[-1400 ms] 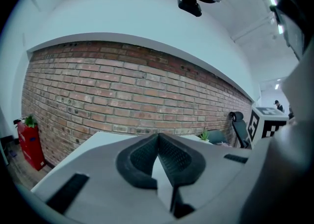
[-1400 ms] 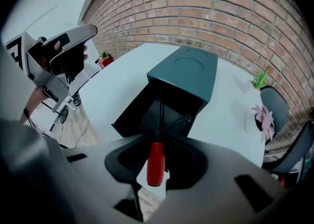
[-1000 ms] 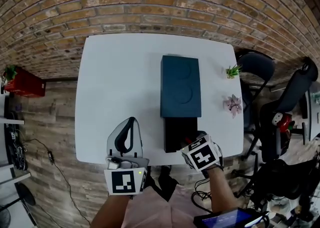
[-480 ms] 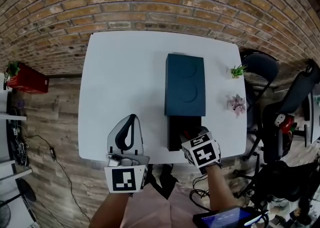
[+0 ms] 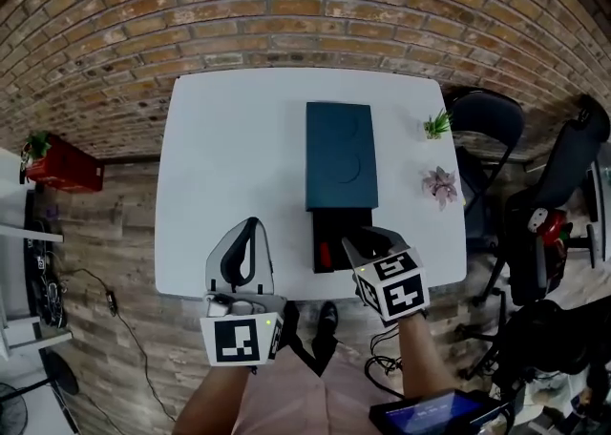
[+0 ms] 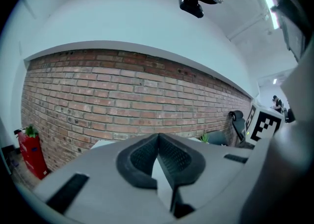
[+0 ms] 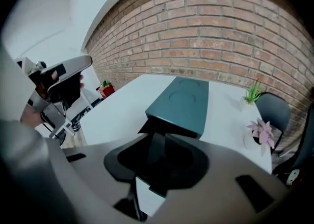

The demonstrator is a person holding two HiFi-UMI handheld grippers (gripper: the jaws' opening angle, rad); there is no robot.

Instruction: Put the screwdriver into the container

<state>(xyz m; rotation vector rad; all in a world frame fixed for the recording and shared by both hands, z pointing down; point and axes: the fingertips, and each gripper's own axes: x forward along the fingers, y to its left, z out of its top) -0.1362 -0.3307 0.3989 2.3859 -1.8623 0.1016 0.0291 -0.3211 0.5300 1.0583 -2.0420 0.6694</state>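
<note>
A dark teal container (image 5: 340, 155) lies on the white table (image 5: 229, 156), its black inner tray (image 5: 346, 223) pulled out toward me. A small red piece, apparently the screwdriver (image 5: 325, 254), lies in the tray's near left corner. My right gripper (image 5: 361, 236) hovers over the tray's near right end; its jaws are opening, with nothing gripped between them. In the right gripper view the container (image 7: 181, 101) lies straight ahead past the right gripper (image 7: 159, 137). My left gripper (image 5: 251, 225) rests near the table's front edge, left of the tray, its tips touching and empty (image 6: 158, 137).
A small green plant (image 5: 436, 125) and a pink flower (image 5: 442, 185) stand by the table's right edge. Dark chairs (image 5: 487, 123) stand to the right of the table, a red box (image 5: 62, 164) on the floor at left. A brick wall runs behind.
The right gripper has drawn back a little from the tray toward me, and a red piece now shows in the tray's near left corner. The left gripper has stayed put.
</note>
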